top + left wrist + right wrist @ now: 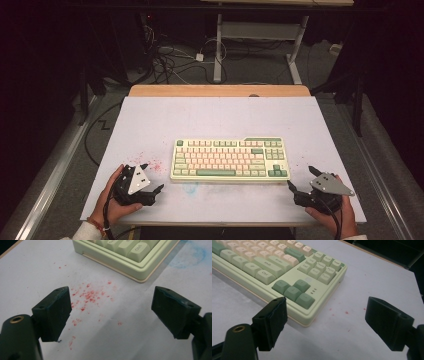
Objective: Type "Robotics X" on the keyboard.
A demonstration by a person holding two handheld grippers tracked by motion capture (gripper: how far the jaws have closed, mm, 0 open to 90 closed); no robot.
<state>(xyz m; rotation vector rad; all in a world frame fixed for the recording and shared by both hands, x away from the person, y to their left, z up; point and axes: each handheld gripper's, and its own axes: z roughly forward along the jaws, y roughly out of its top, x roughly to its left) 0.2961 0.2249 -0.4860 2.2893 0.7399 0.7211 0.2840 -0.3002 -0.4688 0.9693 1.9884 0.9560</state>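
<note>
Green-and-cream keyboard [229,159] mid-table on white table [150,120], between both tools. Left gripper [151,179] near its front-left corner, right gripper [300,178] near front-right; both gaping wide, holding nothing.

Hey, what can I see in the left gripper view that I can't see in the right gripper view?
Left gripper view: a dense patch of red specks between the open left claw jaws, a blue smudge, and the keyboard's near corner.

Right gripper view: the dark green arrow keys, the key block above them, and the open right claw.

Both: the keyboard, a Ctrl key and the white table.
</note>
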